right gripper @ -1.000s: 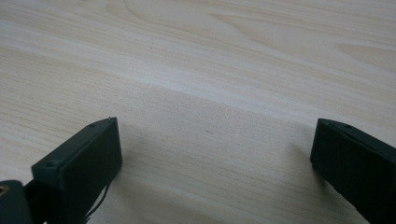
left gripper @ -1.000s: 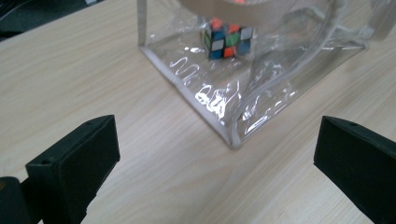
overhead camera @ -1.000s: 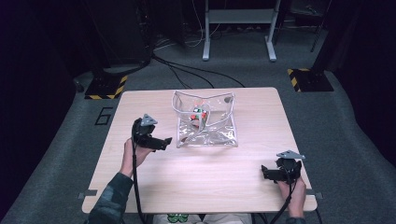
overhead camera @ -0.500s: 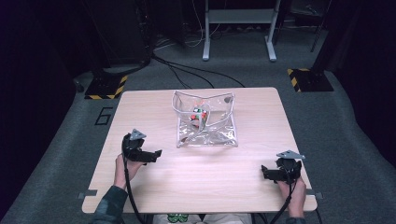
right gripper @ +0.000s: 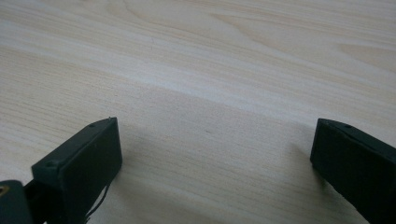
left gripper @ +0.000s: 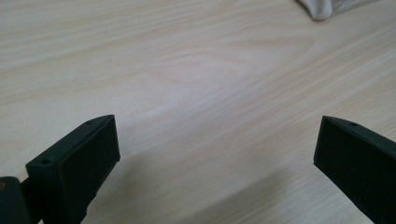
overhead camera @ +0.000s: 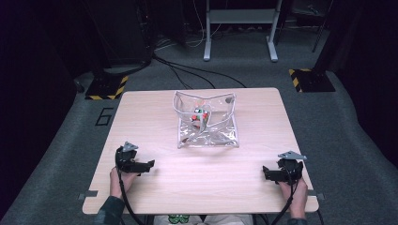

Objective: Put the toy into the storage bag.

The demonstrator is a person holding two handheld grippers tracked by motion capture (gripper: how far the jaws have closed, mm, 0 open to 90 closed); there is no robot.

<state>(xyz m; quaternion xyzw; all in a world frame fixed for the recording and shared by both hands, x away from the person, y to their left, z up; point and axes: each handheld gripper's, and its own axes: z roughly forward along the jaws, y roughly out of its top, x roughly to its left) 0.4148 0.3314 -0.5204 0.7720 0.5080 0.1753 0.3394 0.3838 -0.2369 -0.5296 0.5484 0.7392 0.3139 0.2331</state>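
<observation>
A clear plastic pouch [overhead camera: 206,124] lies open at the middle of the wooden table [overhead camera: 155,122], with small red, white and green items [overhead camera: 199,116] inside it. My left gripper [overhead camera: 149,165] rests low near the front left, open, jaws pointing right with bare wood between them [left gripper: 215,154]. A pale corner of the pouch [left gripper: 322,7] peeks in at the top of the left gripper view. My right gripper [overhead camera: 265,173] sits near the front right corner, open and holding nothing [right gripper: 215,154], jaws pointing left.
The table stands on grey carpet. Behind it are a metal frame stand [overhead camera: 239,28], black cables [overhead camera: 187,70] on the floor and yellow-black striped bases [overhead camera: 105,86] at either side. A "6" mark [overhead camera: 104,116] is on the floor at the left.
My left gripper has drawn back from beside the pouch toward the front left edge of the table and come down low. The right gripper has stayed put.
</observation>
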